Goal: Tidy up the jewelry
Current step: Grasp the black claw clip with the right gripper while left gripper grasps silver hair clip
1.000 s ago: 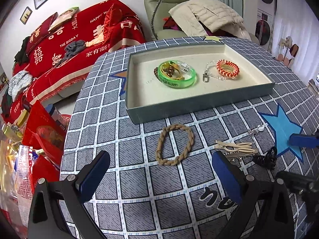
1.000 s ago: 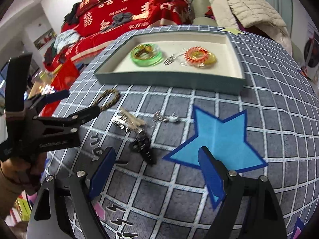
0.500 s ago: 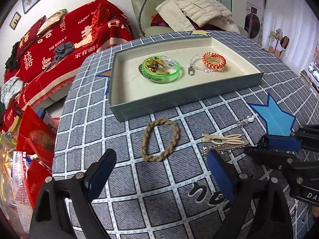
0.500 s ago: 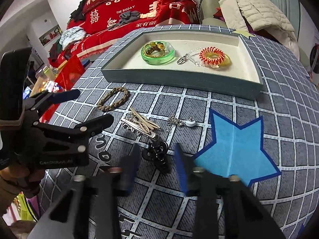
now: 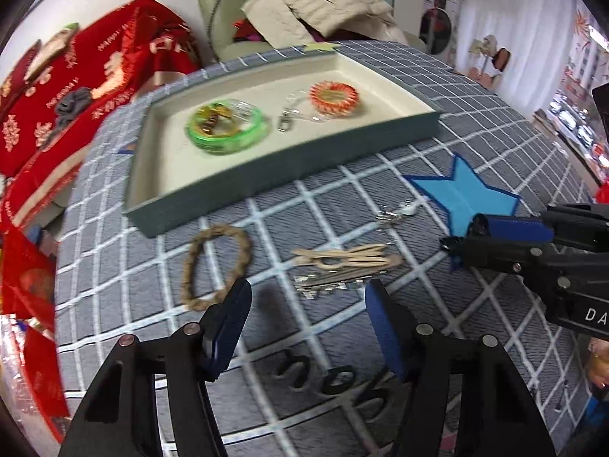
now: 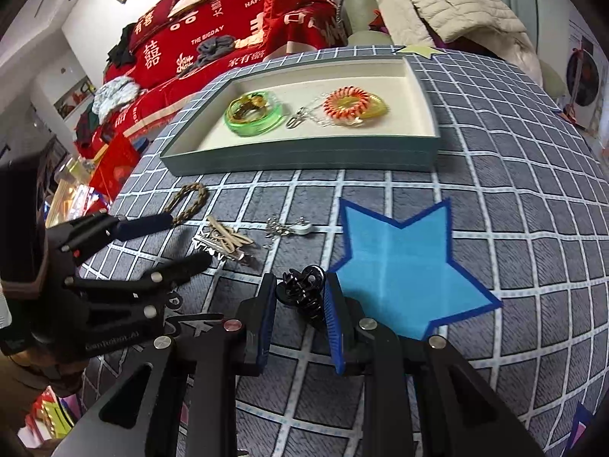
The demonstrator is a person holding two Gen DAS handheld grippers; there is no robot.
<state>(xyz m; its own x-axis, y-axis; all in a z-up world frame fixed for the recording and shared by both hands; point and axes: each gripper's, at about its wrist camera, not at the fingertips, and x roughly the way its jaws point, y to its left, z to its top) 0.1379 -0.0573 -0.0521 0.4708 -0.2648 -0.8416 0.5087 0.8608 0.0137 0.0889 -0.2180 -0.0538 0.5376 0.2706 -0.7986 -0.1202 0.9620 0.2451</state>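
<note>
Jewelry is split between the tray point(image 6: 304, 160) and the checked tabletop point(image 6: 514, 228) in front of it. Inside the tray lie a green bangle point(image 6: 254, 113), a silver chain point(image 6: 308, 116) and an orange coil point(image 6: 348, 103), side by side along the tray's long axis.

On the cloth, a braided loop point(image 5: 217, 268) lies just before the tray's near wall, its long axis running toward the tray. Beside it a tan clip point(image 5: 344, 257) and a silver clip point(image 5: 335, 281) lie close together, both lengthwise across the left wrist view, roughly parallel to the tray's wall. A small silver charm point(image 6: 291, 227) sits between them and the blue star point(image 6: 399, 266).

The right tool point(image 6: 298, 297) is clamped on a black claw clip point(image 6: 302, 291) at the star's left edge; the clip's teeth point down and toward the camera between the pads. Whether it has left the cloth I cannot tell.

The left tool point(image 5: 306, 301) has just been closing, yet its fingers stand apart with nothing gripped, above the cloth near the silver clip and the loop's near end.
</note>
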